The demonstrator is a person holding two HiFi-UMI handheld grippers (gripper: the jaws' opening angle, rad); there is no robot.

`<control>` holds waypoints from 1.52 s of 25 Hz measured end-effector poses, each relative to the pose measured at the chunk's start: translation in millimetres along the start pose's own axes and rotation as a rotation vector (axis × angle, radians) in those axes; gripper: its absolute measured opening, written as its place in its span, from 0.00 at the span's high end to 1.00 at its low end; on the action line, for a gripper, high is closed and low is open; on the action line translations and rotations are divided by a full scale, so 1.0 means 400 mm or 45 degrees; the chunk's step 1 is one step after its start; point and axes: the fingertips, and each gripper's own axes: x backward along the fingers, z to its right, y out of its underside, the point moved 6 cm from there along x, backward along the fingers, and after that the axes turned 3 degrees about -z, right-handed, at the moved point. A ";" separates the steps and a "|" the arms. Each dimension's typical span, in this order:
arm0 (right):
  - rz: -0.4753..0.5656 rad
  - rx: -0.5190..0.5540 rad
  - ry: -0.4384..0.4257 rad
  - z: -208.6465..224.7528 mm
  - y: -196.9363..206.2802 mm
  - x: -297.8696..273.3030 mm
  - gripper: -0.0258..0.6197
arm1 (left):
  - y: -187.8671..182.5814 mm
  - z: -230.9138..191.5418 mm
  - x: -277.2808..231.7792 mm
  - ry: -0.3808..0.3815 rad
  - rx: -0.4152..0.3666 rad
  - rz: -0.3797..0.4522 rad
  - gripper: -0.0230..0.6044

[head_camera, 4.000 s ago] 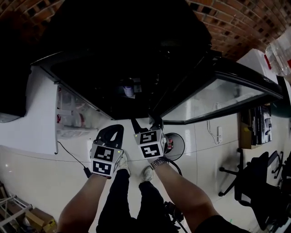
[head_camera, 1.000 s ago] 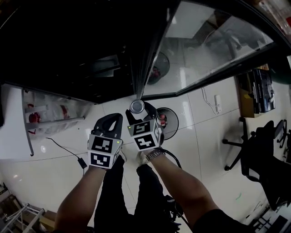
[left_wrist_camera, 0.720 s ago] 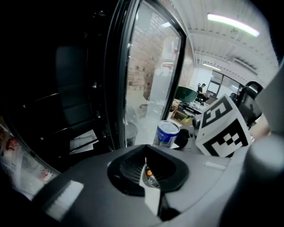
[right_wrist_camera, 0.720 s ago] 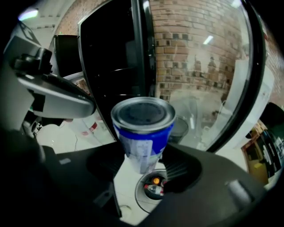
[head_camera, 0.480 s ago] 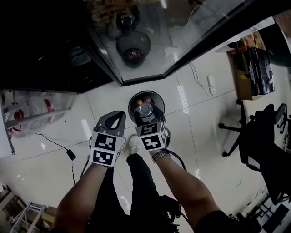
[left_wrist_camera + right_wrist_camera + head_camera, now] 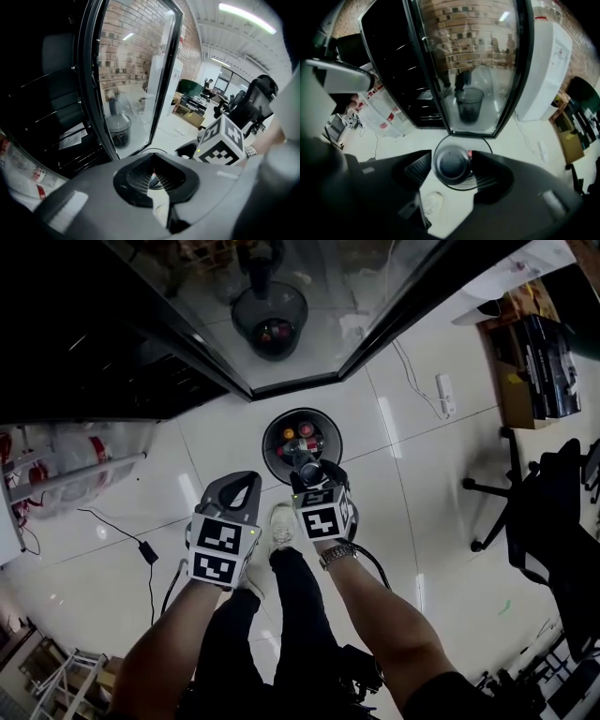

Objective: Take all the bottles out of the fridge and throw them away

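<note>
My right gripper [image 6: 309,474] is shut on a bottle [image 6: 307,469] and holds it just over the near rim of a round black bin [image 6: 273,434] on the floor. Several bottles with red caps lie inside the bin. In the right gripper view the bottle [image 6: 451,165] shows end-on between the two dark jaws of the right gripper [image 6: 453,168], with the bin rim [image 6: 487,146] ringing it. My left gripper [image 6: 246,480] hangs beside it to the left, shut with nothing in it; its view shows the left gripper [image 6: 151,161] before the open fridge [image 6: 56,108].
The fridge's glass door [image 6: 319,306] stands open above the bin and mirrors it. Plastic bags [image 6: 75,451] and a floor cable [image 6: 141,547] lie at the left. A power strip [image 6: 441,395], boxes [image 6: 539,357] and an office chair [image 6: 539,521] stand at the right. My shoe [image 6: 281,521] is below the bin.
The right gripper has carried the bottle from the door's edge down to the bin. The left gripper came down alongside it. The bin now lies in the middle of the head view.
</note>
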 end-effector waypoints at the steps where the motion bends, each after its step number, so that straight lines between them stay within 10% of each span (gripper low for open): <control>1: 0.003 -0.004 0.004 0.002 0.004 -0.001 0.54 | 0.002 -0.002 0.000 0.000 -0.002 -0.001 0.96; 21: 0.066 -0.013 -0.009 -0.073 -0.033 0.108 0.56 | -0.014 -0.005 0.102 -0.016 -0.012 0.043 0.96; 38: 0.414 0.382 -0.198 -0.397 -0.382 0.547 0.65 | -0.118 -0.068 0.565 -0.283 0.106 0.299 0.96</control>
